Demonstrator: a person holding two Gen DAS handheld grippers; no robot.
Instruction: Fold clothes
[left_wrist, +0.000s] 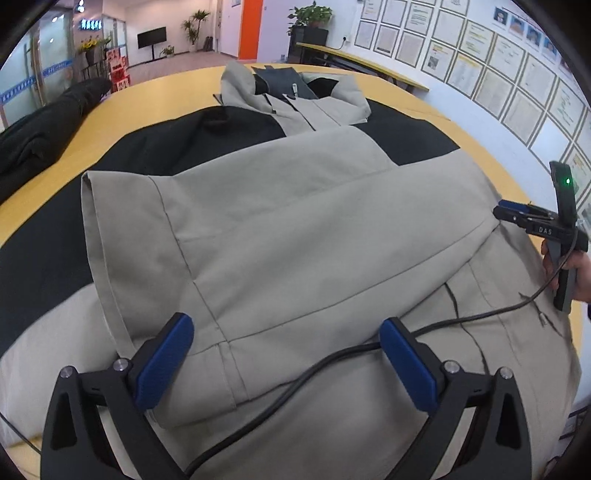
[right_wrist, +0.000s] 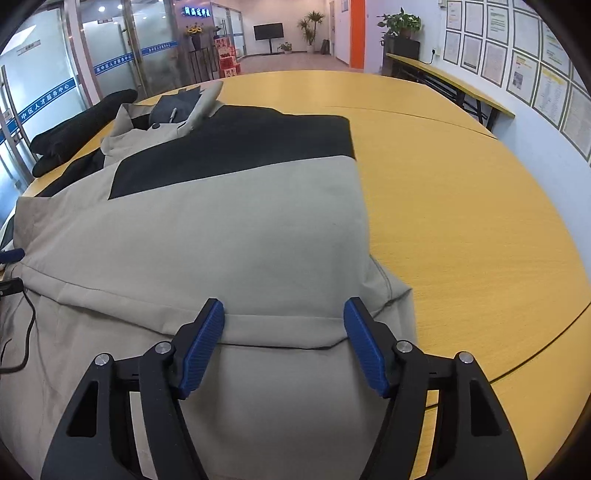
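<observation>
Yellow tabletop (right_wrist: 461, 221) carries a beige-and-black jacket (left_wrist: 277, 221), spread flat, collar at the far end. One sleeve (left_wrist: 159, 266) is folded across the body. My left gripper (left_wrist: 286, 354) hovers over the sleeve's cuff end, jaws apart, holding nothing; a black cable (left_wrist: 295, 384) lies between them. My right gripper (right_wrist: 284, 343) stands open over the jacket's right edge near the hem. A dark garment (left_wrist: 40, 129) lies far left.
</observation>
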